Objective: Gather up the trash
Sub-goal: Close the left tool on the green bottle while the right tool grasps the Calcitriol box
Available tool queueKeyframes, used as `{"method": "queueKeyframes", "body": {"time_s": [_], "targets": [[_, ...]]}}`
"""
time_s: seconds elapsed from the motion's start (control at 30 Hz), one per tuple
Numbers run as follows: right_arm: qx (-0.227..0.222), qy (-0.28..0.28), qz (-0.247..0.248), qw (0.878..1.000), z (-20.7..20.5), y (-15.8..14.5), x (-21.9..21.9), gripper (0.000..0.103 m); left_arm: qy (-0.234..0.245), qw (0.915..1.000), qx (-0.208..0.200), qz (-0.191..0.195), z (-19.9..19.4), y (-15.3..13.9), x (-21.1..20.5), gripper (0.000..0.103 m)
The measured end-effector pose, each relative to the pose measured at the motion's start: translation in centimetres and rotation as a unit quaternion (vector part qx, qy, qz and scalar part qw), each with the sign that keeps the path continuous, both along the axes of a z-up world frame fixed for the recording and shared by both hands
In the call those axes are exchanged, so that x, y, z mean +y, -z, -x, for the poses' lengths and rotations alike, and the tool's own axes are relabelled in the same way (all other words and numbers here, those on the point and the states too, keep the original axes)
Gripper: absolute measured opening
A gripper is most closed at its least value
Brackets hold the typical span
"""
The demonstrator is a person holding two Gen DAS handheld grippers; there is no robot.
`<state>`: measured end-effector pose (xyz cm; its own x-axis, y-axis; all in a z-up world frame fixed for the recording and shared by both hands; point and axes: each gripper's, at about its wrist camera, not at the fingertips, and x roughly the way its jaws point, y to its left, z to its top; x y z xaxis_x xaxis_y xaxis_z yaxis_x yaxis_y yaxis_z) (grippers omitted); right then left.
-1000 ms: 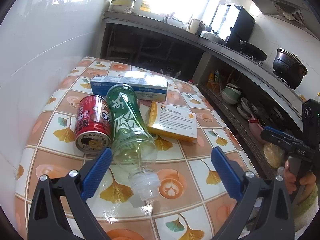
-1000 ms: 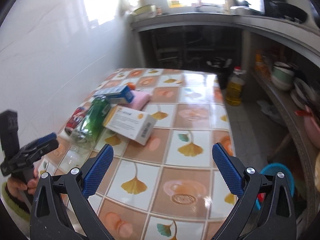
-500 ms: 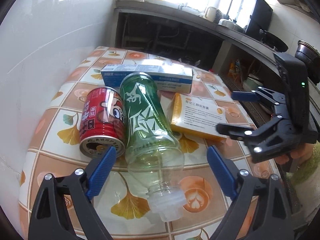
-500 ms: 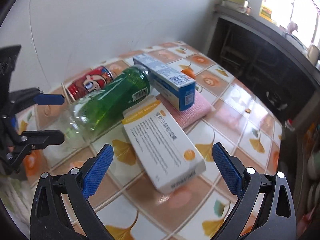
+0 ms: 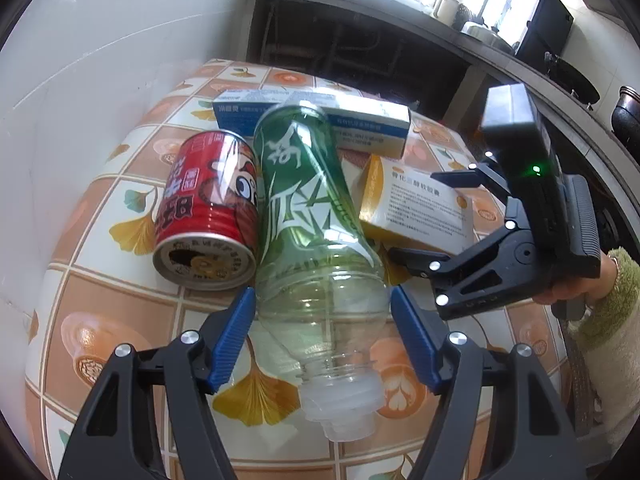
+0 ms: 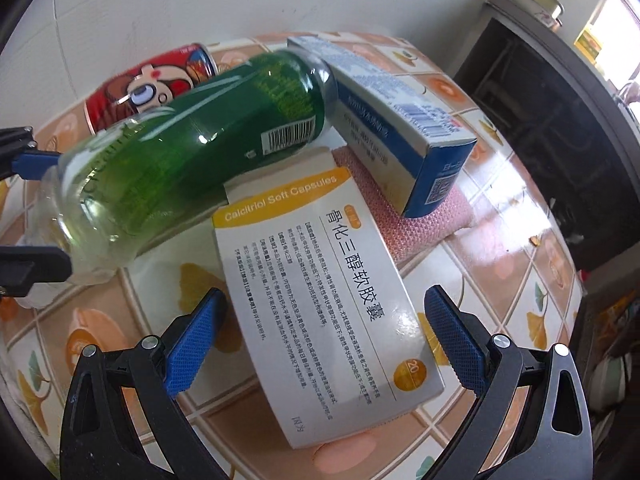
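The left gripper (image 5: 322,340) is spread wide, its blue pads (image 5: 234,338) standing on either side of the clear lower part of the green plastic bottle (image 5: 308,216), close to it but not pressing; it holds nothing. The bottle lies on its side on the tiled table (image 5: 120,292), neck pointing toward that gripper. Against the bottle's side, nearer the white wall, lies a red drink can (image 5: 208,208), also on its side.

The right gripper (image 6: 320,340) is likewise wide open and has hold of nothing; its pads straddle the near end of the white and yellow capsule box (image 6: 320,300), which lies flat on the table and touches the bottle's other flank. Past the box a pink sponge cloth (image 6: 424,216) rests on the tiles, and a long blue and white carton (image 6: 400,116) lies across it, its end meeting the bottle's base. All the trash sits bunched toward the wall-side edge of the table.
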<state>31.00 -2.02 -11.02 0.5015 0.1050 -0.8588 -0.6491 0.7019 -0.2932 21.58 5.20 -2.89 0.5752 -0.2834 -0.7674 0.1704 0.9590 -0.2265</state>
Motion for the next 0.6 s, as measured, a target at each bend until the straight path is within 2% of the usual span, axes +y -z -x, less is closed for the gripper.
{"method": "queueKeyframes", "body": {"time_s": [0.1,0.23,0.43,0.6], "targets": [[0.001,0.004,-0.007,1.0,0.2,0.0,-0.1,0.095,0.004,0.9999,0.012,-0.003,0.5,0.5,-0.4,0.067],[0.003,0.016,-0.014,1.0,0.8,-0.2,-0.4,0.081,0.0,0.9999,0.016,0.004,1.1,0.6,-0.2,0.066],[0.011,0.033,-0.036,0.999,2.9,-0.7,-0.9,0.077,0.002,0.9995,0.028,0.012,2.0,0.4,-0.2,0.066],[0.02,0.06,-0.071,0.995,6.3,-1.4,-2.0,0.076,0.016,0.998,0.055,0.027,3.9,0.3,-0.6,0.066]]}}
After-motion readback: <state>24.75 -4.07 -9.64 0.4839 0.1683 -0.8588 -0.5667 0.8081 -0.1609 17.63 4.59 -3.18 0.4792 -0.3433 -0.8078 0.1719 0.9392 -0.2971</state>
